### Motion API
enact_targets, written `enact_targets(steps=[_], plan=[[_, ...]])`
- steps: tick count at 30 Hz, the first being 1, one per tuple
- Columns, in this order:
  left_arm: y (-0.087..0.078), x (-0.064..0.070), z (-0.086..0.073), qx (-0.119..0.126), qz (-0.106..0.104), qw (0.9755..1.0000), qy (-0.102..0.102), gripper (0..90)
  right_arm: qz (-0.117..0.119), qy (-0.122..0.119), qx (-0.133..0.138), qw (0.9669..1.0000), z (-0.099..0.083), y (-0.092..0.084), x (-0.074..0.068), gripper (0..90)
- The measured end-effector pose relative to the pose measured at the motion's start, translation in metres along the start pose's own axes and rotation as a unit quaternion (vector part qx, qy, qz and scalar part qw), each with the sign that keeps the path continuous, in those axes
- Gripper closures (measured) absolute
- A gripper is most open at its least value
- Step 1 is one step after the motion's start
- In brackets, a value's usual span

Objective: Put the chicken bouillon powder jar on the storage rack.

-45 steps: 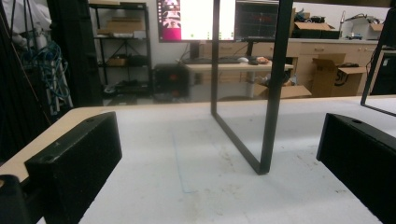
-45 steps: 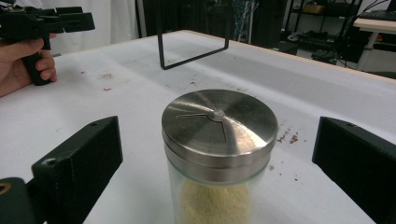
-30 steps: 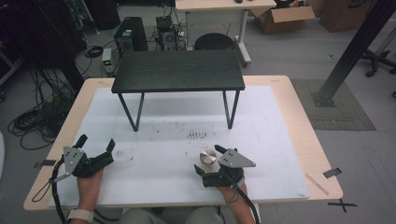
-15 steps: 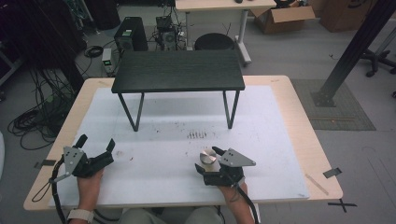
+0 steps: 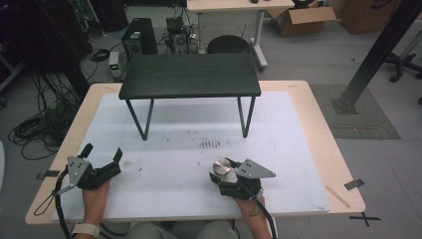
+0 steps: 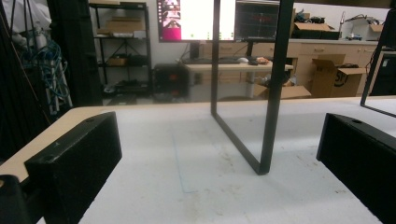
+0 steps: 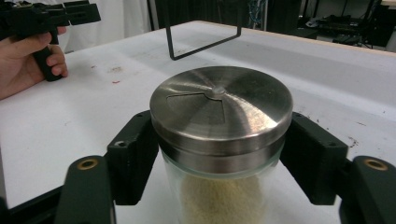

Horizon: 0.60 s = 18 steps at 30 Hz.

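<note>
A wide wooden table [image 5: 318, 129] is carrying a white mat [image 5: 278, 149] over most of its top, and a small black stand [image 5: 189, 74] on thin metal legs is sitting on the far half of that mat. In the left gripper view one leg frame of the stand [image 6: 271, 93] is rising from the mat straight ahead. The person's two forearms are coming in from the near edge. The left gripper [image 5: 102, 158] is resting at the near left of the mat, well apart from the stand, and its jaws are standing wide with nothing between them; in the right gripper view it [image 7: 56, 14] is showing far off in a hand [image 7: 28, 56]. The right gripper [image 5: 221, 174] is sitting at the near right of the mat, its jaws having just been closing, and they are now lying against both sides of a glass jar [image 7: 219, 186], just under its lid. The jar is standing upright on the mat, holding a pale, sandy powder. Its round steel lid [image 7: 222, 107], brushed and shiny, is sitting flat on top, and from above the lid [image 5: 221, 166] is gleaming between the jaws.
</note>
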<state>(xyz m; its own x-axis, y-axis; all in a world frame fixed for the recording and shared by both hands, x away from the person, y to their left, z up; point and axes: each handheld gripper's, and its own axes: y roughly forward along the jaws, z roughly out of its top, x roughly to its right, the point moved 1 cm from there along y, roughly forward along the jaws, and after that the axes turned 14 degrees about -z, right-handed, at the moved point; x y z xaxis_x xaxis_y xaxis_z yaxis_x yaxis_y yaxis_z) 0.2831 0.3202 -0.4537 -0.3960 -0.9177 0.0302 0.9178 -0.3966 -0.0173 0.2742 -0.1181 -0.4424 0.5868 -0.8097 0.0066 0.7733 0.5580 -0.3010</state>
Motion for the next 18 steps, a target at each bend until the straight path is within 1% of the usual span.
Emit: enact_targets(steps=[4, 8, 11, 18], plan=[[-0.0001, 0.0000, 0.0000, 0.000, 0.000, 1.0000, 0.000, 0.4, 0.006, 0.007, 0.003, 1.0000, 0.0000, -0.0001, 0.0012, 36.7], [-0.0002, -0.0001, 0.0000, 0.000, 0.000, 1.0000, 0.000, 0.4, 0.009, 0.006, 0.004, 0.9999, 0.0001, -0.0004, 0.0012, 40.1], [0.0000, -0.0001, 0.0000, 0.000, 0.000, 1.0000, 0.000, 0.4, 0.009, 0.006, 0.004, 0.9999, 0.0005, -0.0007, 0.0015, 40.6], [0.0000, -0.0001, 0.0000, 0.000, 0.000, 1.0000, -0.001, 0.4, 0.005, -0.002, 0.010, 0.9999, 0.0019, -0.0020, 0.0006, 41.6]])
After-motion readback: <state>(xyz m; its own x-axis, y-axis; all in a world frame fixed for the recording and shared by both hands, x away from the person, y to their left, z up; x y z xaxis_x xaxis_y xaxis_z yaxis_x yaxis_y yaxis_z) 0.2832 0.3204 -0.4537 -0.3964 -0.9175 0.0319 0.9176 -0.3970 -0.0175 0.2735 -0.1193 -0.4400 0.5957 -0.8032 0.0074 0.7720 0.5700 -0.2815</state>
